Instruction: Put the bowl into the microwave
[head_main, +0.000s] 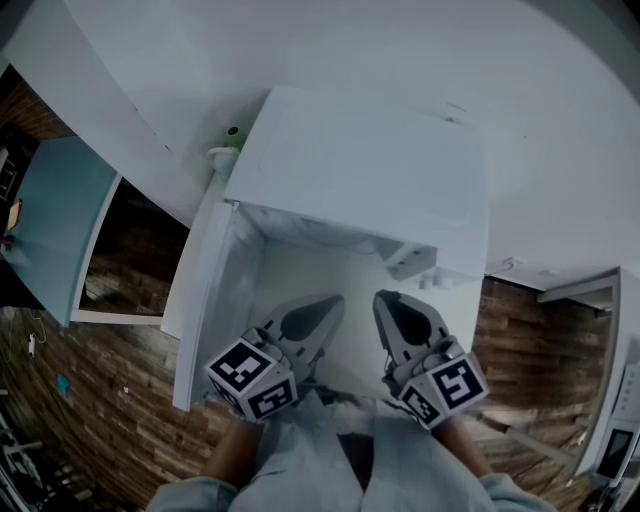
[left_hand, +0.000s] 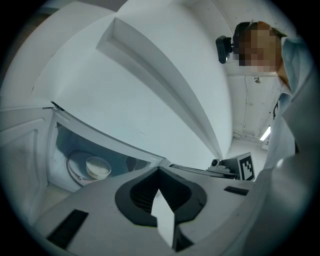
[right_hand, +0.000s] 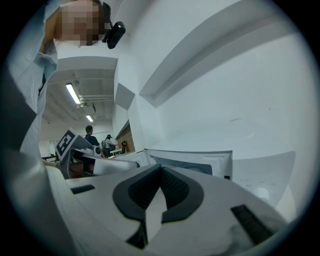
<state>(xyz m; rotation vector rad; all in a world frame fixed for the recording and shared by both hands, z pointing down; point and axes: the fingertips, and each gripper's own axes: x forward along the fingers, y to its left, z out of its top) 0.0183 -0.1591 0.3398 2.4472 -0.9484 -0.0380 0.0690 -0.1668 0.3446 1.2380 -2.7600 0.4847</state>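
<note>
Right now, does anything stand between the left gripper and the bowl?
Nothing visible does. The bowl already sits on the turntable inside the microwave, whose door is open. The left gripper, shut and empty, is in front of the opening.

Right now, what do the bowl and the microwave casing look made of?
Bowl: probably ceramic or plastic, matte white; opaque, pale, no clear shine, too small to settle.
Microwave casing: likely painted sheet metal, smooth white; flat panels with crisp folded edges and a soft sheen.

Open lab or office hall, not a home. Long strip lights (right_hand: 73, 93) on the ceiling, wood-plank floor (head_main: 110, 400), people (right_hand: 90, 135) standing far back. White microwave (head_main: 355, 170) set up as a test station.
</note>
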